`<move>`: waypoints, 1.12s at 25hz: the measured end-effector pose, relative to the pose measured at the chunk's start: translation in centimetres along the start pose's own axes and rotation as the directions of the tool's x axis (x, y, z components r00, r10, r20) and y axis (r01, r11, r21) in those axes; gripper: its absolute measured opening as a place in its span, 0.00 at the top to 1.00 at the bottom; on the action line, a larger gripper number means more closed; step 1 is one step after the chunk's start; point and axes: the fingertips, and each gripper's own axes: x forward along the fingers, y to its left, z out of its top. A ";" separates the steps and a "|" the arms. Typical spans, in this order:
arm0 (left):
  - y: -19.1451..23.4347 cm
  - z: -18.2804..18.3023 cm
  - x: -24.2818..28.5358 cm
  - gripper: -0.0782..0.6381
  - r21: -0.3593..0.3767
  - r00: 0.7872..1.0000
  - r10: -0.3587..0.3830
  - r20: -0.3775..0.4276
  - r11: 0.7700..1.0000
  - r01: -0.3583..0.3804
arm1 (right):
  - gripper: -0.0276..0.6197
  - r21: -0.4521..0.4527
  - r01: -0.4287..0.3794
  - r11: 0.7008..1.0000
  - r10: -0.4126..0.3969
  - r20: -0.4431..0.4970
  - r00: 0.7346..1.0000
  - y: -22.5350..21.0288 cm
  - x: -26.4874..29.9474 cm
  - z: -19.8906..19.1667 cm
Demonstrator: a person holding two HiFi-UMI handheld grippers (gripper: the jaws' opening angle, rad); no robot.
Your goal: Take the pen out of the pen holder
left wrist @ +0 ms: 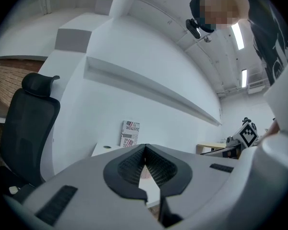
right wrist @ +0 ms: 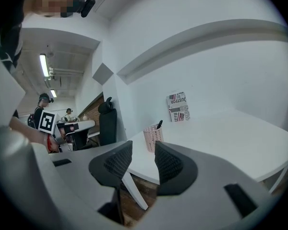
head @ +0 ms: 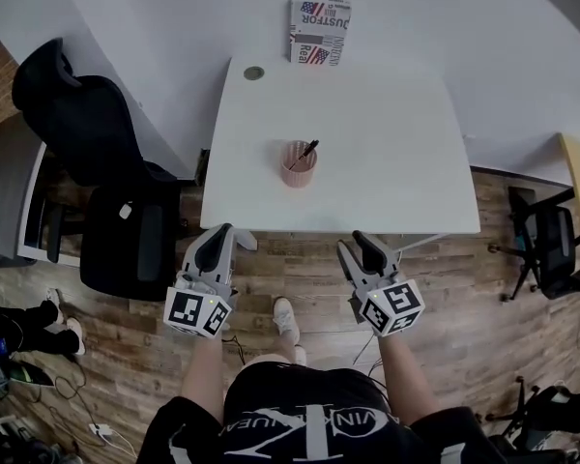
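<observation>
Both tools hang short of the near edge of the white counter [head: 387, 143], over the wood floor [head: 483, 298]: the left hand-held gripper [left wrist: 145, 148] has its jaw tips pressed together with nothing caught between them, and the right hand-held gripper [right wrist: 143, 152] has its jaws parted by a clear gap, nothing in it. Ahead of both, roughly between them and further in on the counter, stands the pink mesh pen holder [head: 298, 167], the dark pen [head: 307, 150] leaning inside it, well apart from either tool. Out to the left of the left one sits a black office chair [head: 106, 162]. Furthest off, a printed booklet [head: 320, 30] leans against the wall
</observation>
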 end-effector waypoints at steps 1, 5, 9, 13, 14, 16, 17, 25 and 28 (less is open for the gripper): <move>0.4 -0.2 0.5 0.87 -0.001 1.000 -0.001 -0.002 1.000 0.001 | 0.74 0.004 -0.001 1.000 0.001 -0.005 1.000 -0.2 0.6 0.0; 1.6 -0.8 2.3 0.87 -0.025 1.000 0.002 -0.024 1.000 -0.003 | 0.74 0.009 -0.001 1.000 0.001 -0.028 1.000 -1.0 2.3 -0.2; 2.5 -1.7 4.3 0.87 -0.033 0.999 -0.014 -0.039 0.999 0.013 | 0.74 0.014 0.009 1.000 -0.008 -0.040 0.999 -2.0 3.8 -0.1; 3.3 -2.1 6.3 0.87 -0.040 0.998 -0.037 -0.045 0.999 0.035 | 0.74 0.016 0.016 1.000 -0.016 -0.033 0.999 -2.9 5.6 0.7; 3.3 -2.1 6.7 0.87 -0.041 0.998 -0.043 -0.045 0.998 0.041 | 0.74 0.017 0.016 1.000 -0.016 -0.028 0.999 -3.1 6.0 0.9; 3.3 -2.2 7.6 0.87 -0.042 0.998 -0.053 -0.046 0.998 0.051 | 0.74 0.023 0.012 1.000 -0.012 -0.019 1.000 -3.3 6.8 1.4; 3.2 -2.3 7.9 0.87 -0.044 0.997 -0.057 -0.046 0.998 0.055 | 0.74 0.028 0.009 1.000 -0.008 -0.017 1.000 -3.5 7.1 1.5; 2.9 -2.7 10.0 0.87 -0.030 0.997 -0.049 -0.056 0.998 0.048 | 0.74 0.052 -0.056 0.997 0.058 -0.030 0.998 -5.0 10.3 2.4; 3.6 -2.9 10.6 0.87 -0.039 0.998 -0.009 -0.058 0.999 0.007 | 0.74 0.050 -0.104 0.993 0.106 -0.044 0.993 -5.4 11.9 2.9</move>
